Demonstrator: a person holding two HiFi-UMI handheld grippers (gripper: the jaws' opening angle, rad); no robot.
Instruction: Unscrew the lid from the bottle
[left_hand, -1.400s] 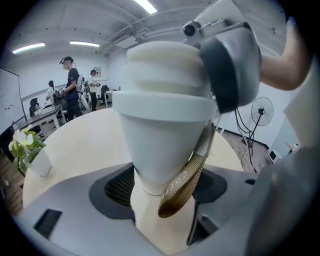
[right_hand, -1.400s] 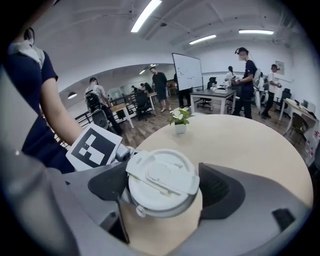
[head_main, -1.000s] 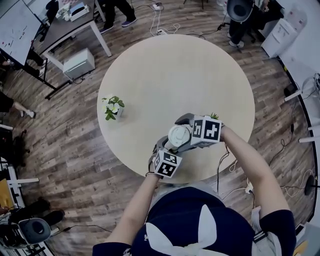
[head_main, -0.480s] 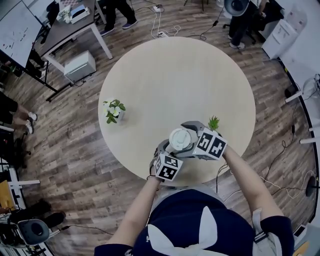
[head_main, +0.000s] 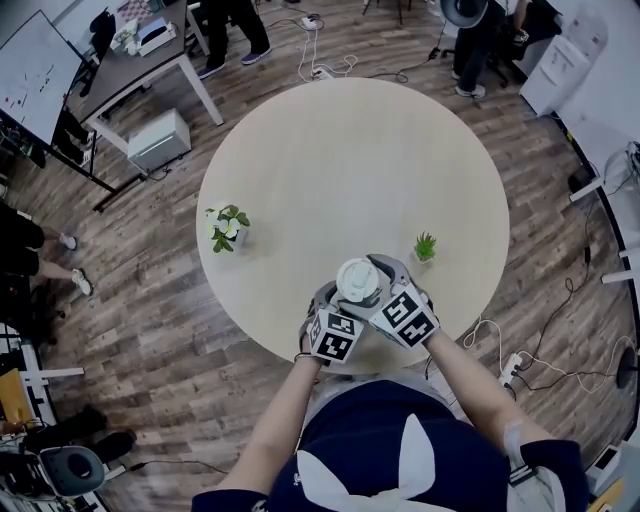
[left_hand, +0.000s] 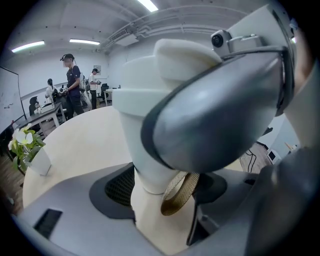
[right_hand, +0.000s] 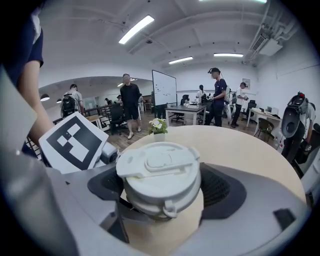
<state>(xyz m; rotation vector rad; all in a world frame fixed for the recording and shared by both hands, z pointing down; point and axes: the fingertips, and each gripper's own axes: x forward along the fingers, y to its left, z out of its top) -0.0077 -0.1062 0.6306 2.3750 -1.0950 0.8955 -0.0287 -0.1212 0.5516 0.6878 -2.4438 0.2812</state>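
Observation:
A cream bottle (left_hand: 152, 227) with a wide white lid (head_main: 360, 280) stands upright over the near edge of the round table (head_main: 350, 150). My left gripper (head_main: 348, 303) is shut on the bottle's body below the neck, its pads (left_hand: 120, 187) against it, and a brown strap loop (left_hand: 180, 192) hangs at the neck. My right gripper (head_main: 368, 283) reaches in from the near right and straddles the lid (right_hand: 159, 172). Its jaws are closing, the lid between them, with a thin gap left at the left pad (right_hand: 106, 186).
A white-flowered pot plant (head_main: 226, 222) stands at the table's left edge and a small green plant (head_main: 425, 246) sits just right of the bottle. Beyond the table are a desk (head_main: 130, 55), standing people and floor cables (head_main: 330, 55).
My right gripper has swung round the lid from its right side to its near side, uncovering the small green plant. The bottle and my left gripper have barely moved.

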